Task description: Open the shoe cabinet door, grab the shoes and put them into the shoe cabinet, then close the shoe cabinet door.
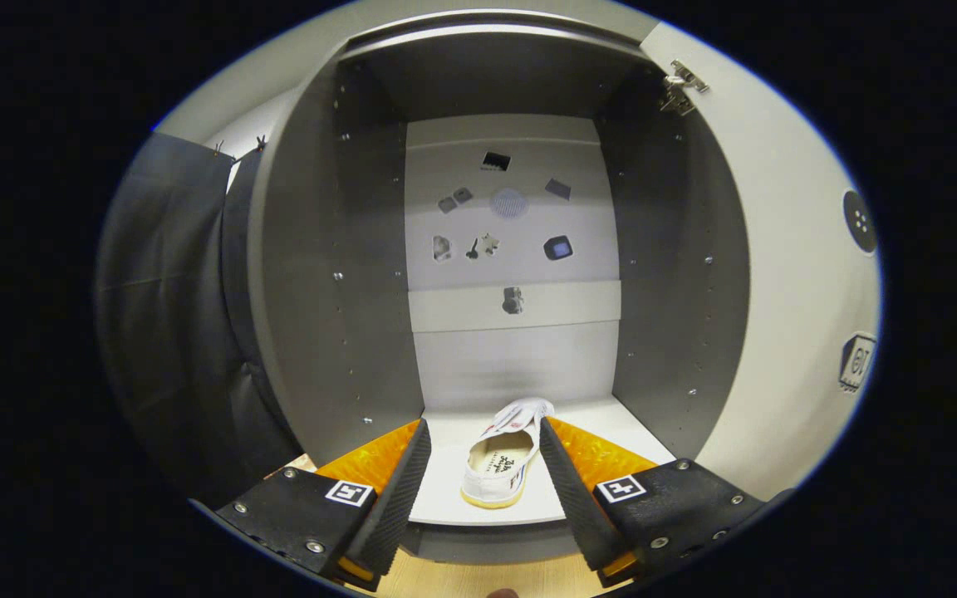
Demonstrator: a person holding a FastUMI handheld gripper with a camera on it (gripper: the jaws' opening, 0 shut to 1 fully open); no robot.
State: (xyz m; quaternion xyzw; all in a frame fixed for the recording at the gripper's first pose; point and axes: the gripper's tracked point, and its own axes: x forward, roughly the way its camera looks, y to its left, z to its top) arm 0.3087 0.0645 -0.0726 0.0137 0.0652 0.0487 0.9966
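The shoe (502,461), a pale canvas slip-on with a yellowish sole edge, lies on the light bottom shelf (453,490) of the shoe cabinet (337,291), heel toward the camera and toe pointing at the back panel. It sits in the gap between the two fingers of the claw (483,469), its toe end passing close by the right finger, though whether it touches that finger cannot be told; the left finger stands clear of it. The claw is spread wide and grips nothing. The cabinet is grey inside with rows of small peg holes down both side walls, and its back panel (512,249) carries several small stickers. The door (786,291) is swung open to the right, its hinge (679,87) visible at the top corner. Dark cloth (163,316) hangs to the left of the cabinet, and a strip of wooden floor (478,581) shows below the shelf edge. As a judgement: the door has been opened and this shoe is already placed inside, so what appears left is to draw the claw out and shut the door; whether another shoe waits elsewhere cannot be told.
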